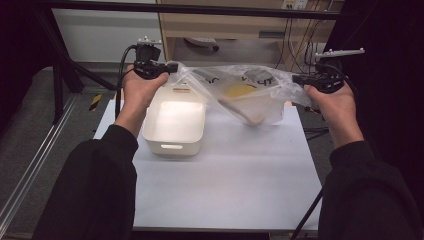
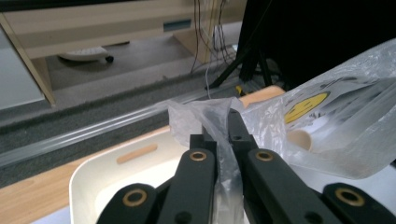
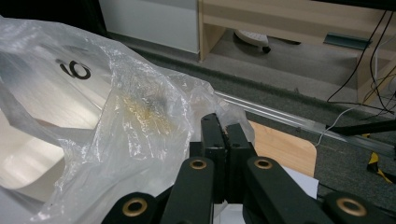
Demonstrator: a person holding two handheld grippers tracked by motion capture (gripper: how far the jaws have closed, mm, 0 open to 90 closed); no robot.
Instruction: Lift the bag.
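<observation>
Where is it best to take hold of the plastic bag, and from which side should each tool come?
Grip the plastic bag at its two upper corners, left tool from the left, right tool from the right. The film bunches there into folds thin enough to pinch, and the load then hangs in the middle, beside the white bin.

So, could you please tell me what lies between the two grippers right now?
In the high view, the clear plastic bag stretches between the left gripper and the right gripper, each shut on one edge.
</observation>
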